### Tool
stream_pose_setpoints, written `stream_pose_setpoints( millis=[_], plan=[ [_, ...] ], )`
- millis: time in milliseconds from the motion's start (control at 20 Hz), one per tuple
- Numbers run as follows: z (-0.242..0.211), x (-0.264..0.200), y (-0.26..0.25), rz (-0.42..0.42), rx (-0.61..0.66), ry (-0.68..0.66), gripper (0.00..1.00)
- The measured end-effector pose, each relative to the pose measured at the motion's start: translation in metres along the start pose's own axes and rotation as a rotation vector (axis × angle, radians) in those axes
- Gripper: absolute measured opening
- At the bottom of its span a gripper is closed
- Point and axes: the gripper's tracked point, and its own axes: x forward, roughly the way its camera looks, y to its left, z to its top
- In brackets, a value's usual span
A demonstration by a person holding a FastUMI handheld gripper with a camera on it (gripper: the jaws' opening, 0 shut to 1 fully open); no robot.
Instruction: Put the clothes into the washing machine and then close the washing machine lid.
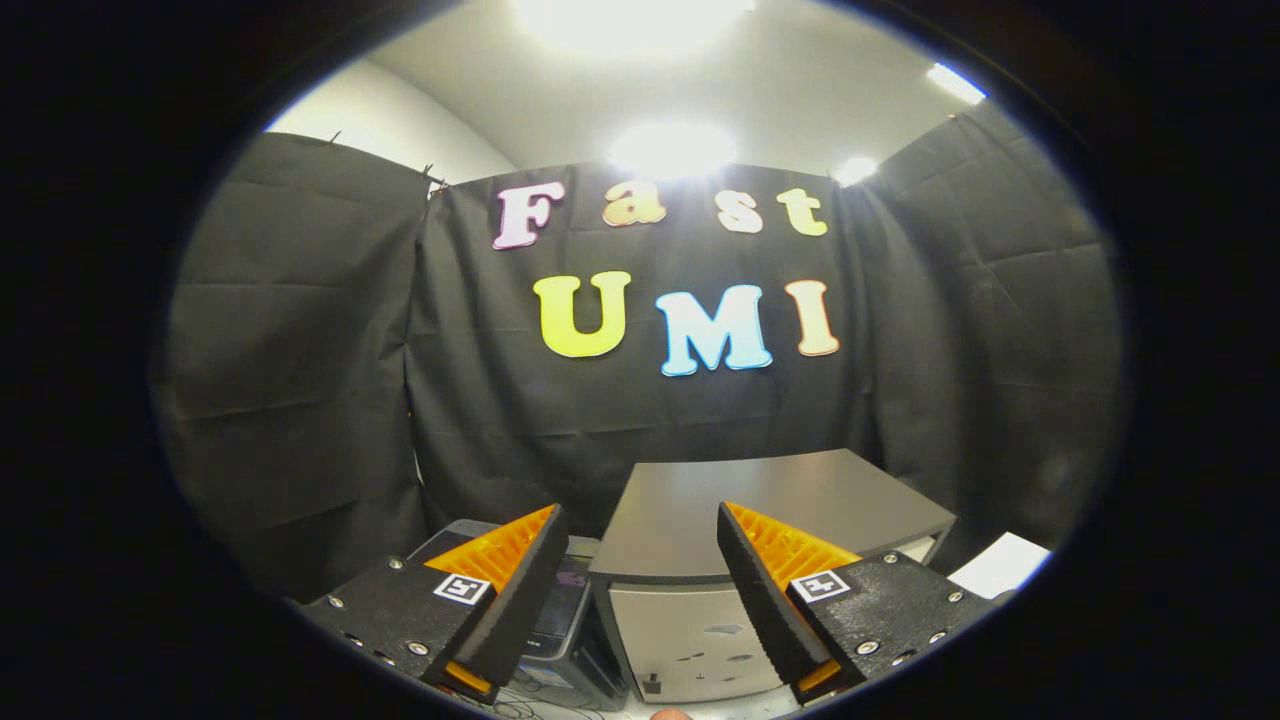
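My gripper (640, 512) is open, its two fingers wide apart with nothing between them, held high and level. Just ahead, in the gap and beyond the right finger, stands a grey box-shaped unit (770, 495) with a flat closed top and a pale front panel. To its left, mostly hidden behind my left finger, sits a lower dark machine (560, 610) with a glossy top. A small purple patch (572, 578) shows on it; I cannot tell what it is.
Black cloth walls close in the booth behind and on both sides of the units. A white sheet (1000, 565) lies to the right of the grey unit. Thin cables (520, 705) lie on the surface below the dark machine.
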Motion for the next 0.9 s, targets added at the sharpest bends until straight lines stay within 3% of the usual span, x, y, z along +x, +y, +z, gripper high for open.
stream_pose_setpoints(
  millis=[500, 900],
  plan=[
    [0.002, -0.067, -0.079, -0.081, -0.002, -0.023, 0.94],
    [-0.003, -0.075, -0.091, -0.08, 0.02, -0.003, 0.94]
  ],
)
